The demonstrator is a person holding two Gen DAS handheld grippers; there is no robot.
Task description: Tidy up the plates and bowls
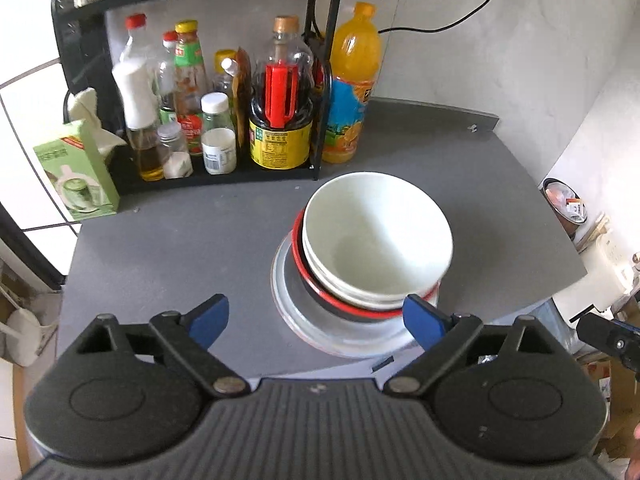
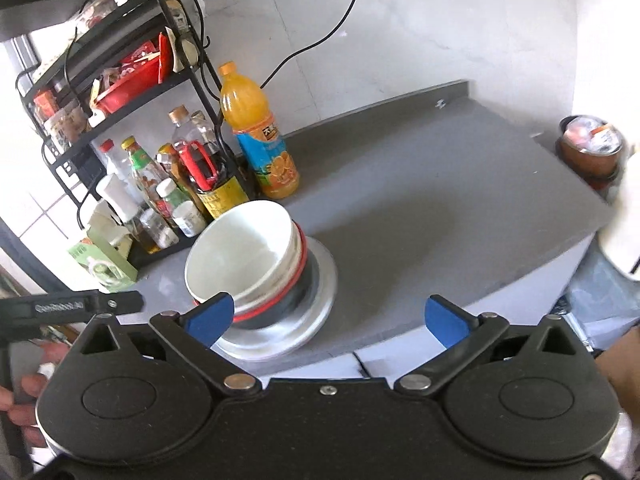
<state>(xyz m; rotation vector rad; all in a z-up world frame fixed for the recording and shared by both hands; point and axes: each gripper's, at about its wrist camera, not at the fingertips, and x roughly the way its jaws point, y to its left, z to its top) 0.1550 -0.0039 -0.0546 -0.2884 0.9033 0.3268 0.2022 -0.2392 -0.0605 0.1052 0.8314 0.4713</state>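
Left wrist view: the left gripper (image 1: 316,322) is hovering with its jaws spread wide and gripping nothing. The white bowl (image 1: 378,240) is sitting nested in a red-rimmed bowl (image 1: 340,300) on a pale plate (image 1: 308,320), on the grey countertop (image 1: 180,248). The stack is lying directly ahead and slightly right of the fingertip midpoint; the right blue pad (image 1: 424,326) is overlapping its near edge in the picture, though contact cannot be confirmed. Labels on the orange drink bottle (image 1: 350,80) and rack bottles are too blurred to read.

Right wrist view: the right gripper (image 2: 328,318) is likewise wide open and empty. The stack is lying ahead and left, behind the left pad (image 2: 210,318). The other tool's body is showing lettering resembling "GenRobot.AI". Judged nearness: similar for both grippers.
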